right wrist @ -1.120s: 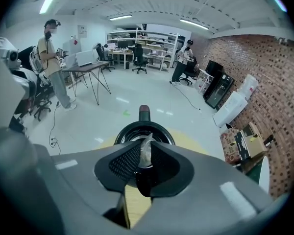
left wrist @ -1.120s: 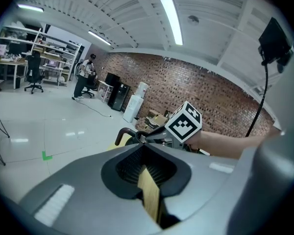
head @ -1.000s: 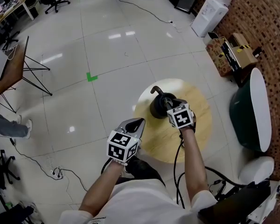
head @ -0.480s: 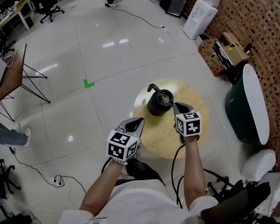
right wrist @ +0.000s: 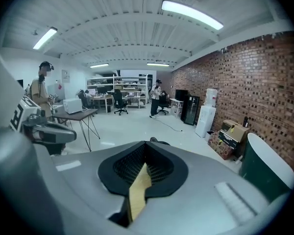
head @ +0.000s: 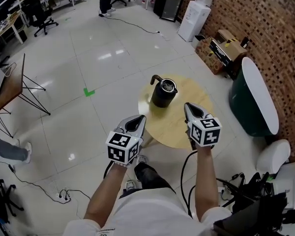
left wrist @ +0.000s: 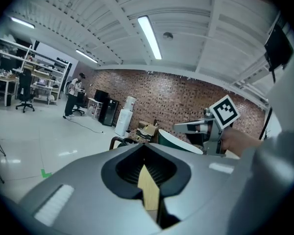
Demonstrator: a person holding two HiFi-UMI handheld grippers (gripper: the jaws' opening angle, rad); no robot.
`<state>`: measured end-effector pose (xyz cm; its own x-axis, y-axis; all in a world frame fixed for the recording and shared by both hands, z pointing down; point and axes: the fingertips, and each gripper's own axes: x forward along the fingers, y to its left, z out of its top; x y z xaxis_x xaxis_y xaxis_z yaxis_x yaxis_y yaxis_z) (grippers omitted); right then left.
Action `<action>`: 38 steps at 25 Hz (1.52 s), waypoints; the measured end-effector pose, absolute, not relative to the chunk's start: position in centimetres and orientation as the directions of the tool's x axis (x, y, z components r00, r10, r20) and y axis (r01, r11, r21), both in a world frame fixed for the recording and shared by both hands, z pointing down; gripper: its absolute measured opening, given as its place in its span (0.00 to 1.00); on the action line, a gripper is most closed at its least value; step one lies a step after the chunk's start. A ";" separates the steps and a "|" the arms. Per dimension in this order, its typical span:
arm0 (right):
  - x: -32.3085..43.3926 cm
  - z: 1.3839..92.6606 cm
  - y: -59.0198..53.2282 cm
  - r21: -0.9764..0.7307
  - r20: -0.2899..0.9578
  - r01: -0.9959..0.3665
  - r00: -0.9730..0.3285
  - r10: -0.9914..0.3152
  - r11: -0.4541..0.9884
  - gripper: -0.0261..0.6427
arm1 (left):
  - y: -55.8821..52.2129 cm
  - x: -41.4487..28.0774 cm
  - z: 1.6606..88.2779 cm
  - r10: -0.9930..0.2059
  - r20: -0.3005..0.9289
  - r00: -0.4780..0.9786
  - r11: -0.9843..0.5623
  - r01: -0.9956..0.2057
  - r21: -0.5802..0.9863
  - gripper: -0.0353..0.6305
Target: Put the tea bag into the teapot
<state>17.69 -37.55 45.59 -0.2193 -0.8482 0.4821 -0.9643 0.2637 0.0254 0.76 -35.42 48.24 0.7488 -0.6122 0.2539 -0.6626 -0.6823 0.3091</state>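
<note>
Pale wood forms the round table [head: 179, 129], which stands on glossy white floor tiles [head: 103, 63]. On its far left part sits the squat, matte black teapot [head: 162, 95] with a curved handle. The tea bag cannot be made out. The left gripper [head: 138, 119] and right gripper [head: 188, 107], grey wedges carrying chequered marker cubes, hang by the table's near edge, apart from the teapot.

In the left gripper view, the ribbed black pads meet with nothing between them.

In the right gripper view, the ribbed pads likewise press together on nothing, and a rough brick wall [right wrist: 245, 82] rises at right.
</note>
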 end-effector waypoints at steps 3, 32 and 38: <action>17.0 43.0 -32.9 0.004 0.423 -0.968 -0.227 -0.877 0.252 0.04 | -32.3 -0.9 48.0 -0.613 0.247 0.751 -0.680 -0.660 0.320 0.07; 22.0 45.4 1.6 -0.270 0.251 -0.915 -0.367 -0.896 0.299 0.04 | -4.5 3.8 46.6 -0.704 0.269 0.657 -0.605 -0.754 0.257 0.07; 21.3 46.7 5.1 -0.314 0.257 -0.880 -0.441 -0.860 0.357 0.04 | 1.0 4.2 47.2 -0.719 0.286 0.633 -0.577 -0.774 0.262 0.07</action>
